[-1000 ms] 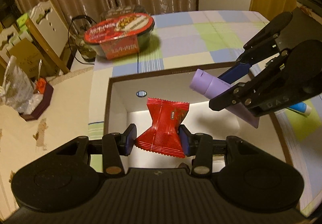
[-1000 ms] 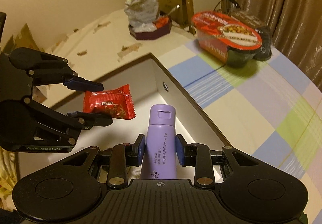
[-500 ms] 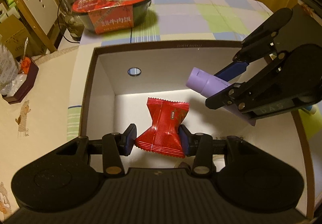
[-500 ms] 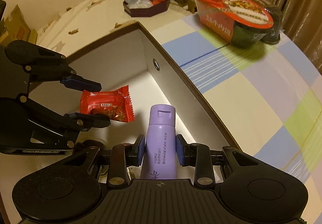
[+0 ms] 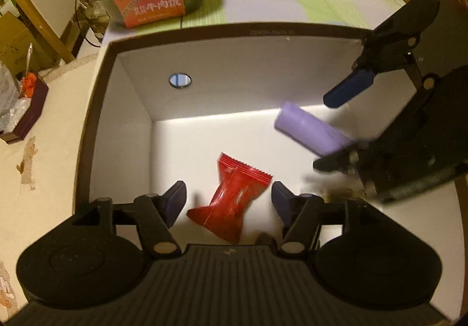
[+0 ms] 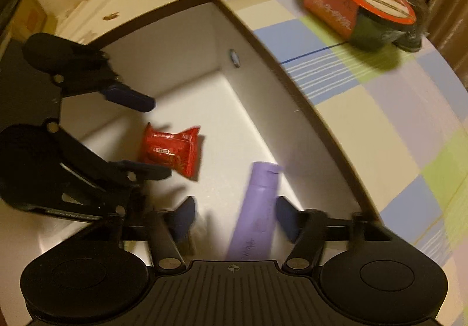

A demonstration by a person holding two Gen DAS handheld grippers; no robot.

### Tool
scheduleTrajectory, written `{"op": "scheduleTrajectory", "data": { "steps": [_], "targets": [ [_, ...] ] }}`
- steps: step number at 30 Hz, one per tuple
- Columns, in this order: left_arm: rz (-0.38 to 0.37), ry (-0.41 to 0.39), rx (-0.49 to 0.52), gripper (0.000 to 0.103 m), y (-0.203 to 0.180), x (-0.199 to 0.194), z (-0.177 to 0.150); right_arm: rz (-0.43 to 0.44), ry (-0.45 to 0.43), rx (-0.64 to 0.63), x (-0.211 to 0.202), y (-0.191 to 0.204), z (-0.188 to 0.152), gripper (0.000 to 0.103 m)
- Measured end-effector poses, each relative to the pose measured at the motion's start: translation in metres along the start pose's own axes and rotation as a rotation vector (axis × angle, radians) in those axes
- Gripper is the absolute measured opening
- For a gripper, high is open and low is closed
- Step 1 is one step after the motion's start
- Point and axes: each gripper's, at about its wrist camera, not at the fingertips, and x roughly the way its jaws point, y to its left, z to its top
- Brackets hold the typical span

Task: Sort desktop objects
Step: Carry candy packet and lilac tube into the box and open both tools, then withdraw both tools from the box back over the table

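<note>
Both tongs released over the box; two items in, more left on the counter.

Left tongs (image 5: 228,200) stand spread, the red snack packet (image 5: 234,197) loose between the pads, blurred, apparently dropping into the white-lined box (image 5: 99,109). Right tongs (image 6: 234,217) likewise spread; purple bottle (image 6: 257,209) tilted and free of both pads, inside the box. Judged remaining: the instant meal bowl (image 6: 359,7) on the checked cloth of the counter (image 6: 380,109). Room: warm, dim light, curtains behind, a chair and cartons beside the counter.
</note>
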Motion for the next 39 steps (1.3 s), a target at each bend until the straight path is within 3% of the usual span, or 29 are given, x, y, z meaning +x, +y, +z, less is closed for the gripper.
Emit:
{"op": "scheduleTrajectory", "data": {
  "steps": [12, 19, 22, 28, 39],
  "targets": [
    [-0.009, 0.007, -0.011, 0.067, -0.006, -0.030, -0.012, 0.001, -0.018, 0.010, -0.017, 0.006, -0.013, 0.066],
    [0.038, -0.021, -0.002, 0.072, -0.012, -0.058, -0.017, 0.008, -0.055, -0.005, -0.034, 0.016, -0.018, 0.066],
    [0.062, -0.035, -0.006, 0.079, -0.014, -0.068, -0.020, -0.001, -0.088, -0.023, -0.045, 0.024, -0.023, 0.092],
    [0.092, -0.050, -0.023, 0.084, -0.019, -0.087, -0.028, -0.004, -0.130, -0.046, -0.064, 0.040, -0.033, 0.092],
    [0.124, -0.075, -0.046, 0.090, -0.042, -0.120, -0.055, -0.101, -0.171, -0.086, -0.092, 0.069, -0.067, 0.092]
  ]
}}
